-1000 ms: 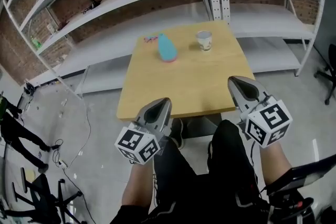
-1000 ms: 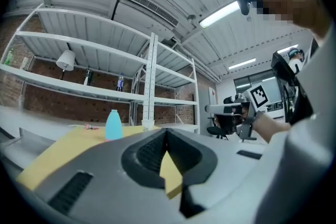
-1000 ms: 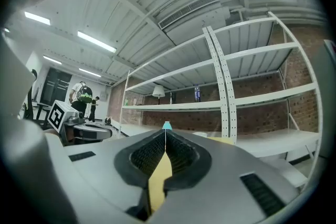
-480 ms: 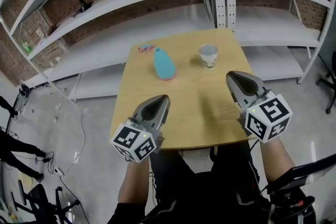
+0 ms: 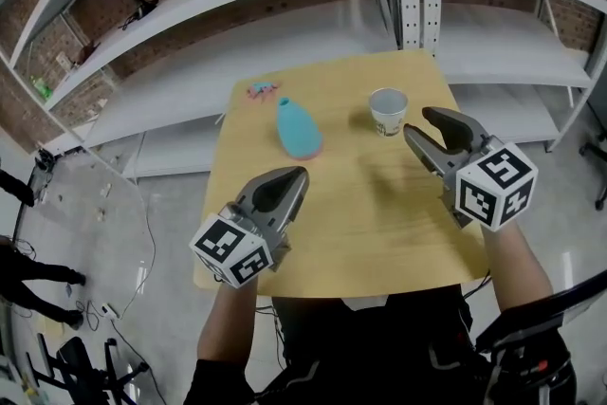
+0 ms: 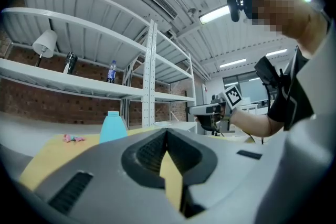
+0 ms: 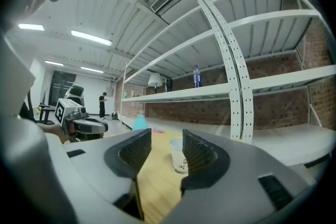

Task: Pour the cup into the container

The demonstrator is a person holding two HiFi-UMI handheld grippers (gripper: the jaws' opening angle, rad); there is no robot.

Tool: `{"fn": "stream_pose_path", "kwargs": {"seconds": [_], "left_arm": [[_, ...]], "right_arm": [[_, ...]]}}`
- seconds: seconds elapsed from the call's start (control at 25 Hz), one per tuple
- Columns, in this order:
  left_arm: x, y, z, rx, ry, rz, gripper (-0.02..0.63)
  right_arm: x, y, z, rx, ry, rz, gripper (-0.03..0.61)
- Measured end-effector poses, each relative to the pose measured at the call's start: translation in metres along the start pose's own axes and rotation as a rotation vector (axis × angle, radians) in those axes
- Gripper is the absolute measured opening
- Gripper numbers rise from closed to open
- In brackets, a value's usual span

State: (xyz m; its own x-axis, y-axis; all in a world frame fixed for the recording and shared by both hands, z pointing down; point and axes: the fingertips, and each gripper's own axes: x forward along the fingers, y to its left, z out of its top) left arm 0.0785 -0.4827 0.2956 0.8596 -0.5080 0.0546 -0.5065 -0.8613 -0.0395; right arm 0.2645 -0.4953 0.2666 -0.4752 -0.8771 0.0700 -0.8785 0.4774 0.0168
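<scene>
Bare table (image 5: 370,213) lies open between cup (image 5: 388,110) and blue container (image 5: 298,128); shelving (image 5: 303,33) stands behind.

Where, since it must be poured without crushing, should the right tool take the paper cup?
Grip the paper cup across its side wall near mid-height, coming level from the near right. It stands upright and open-topped, so the rim probably buckles easily. The right tool, whose jaws have just been opening, points at it with nothing between them yet.
</scene>
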Motion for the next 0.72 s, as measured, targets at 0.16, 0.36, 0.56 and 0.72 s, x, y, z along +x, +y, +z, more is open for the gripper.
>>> {"fn": "stream_pose_path", "kwargs": {"seconds": [0.16,0.36,0.56,0.72], "left_arm": [[0.009,0.004,-0.009,-0.003,0.012,-0.042,0.002],[0.024,0.003,-0.021,0.016,0.028,-0.114,0.002],[0.029,0.01,-0.028,-0.03,0.019,-0.1,0.002],[0.03,0.013,-0.029,-0.028,0.025,-0.103,0.002]], "right_arm": [[0.019,-0.014,-0.01,-0.007,0.06,0.027,0.217],[0.039,-0.026,-0.027,0.006,0.114,0.045,0.269],[0.059,-0.036,-0.049,0.055,0.153,0.044,0.306],[0.072,-0.038,-0.061,0.06,0.18,0.048,0.316]]}}
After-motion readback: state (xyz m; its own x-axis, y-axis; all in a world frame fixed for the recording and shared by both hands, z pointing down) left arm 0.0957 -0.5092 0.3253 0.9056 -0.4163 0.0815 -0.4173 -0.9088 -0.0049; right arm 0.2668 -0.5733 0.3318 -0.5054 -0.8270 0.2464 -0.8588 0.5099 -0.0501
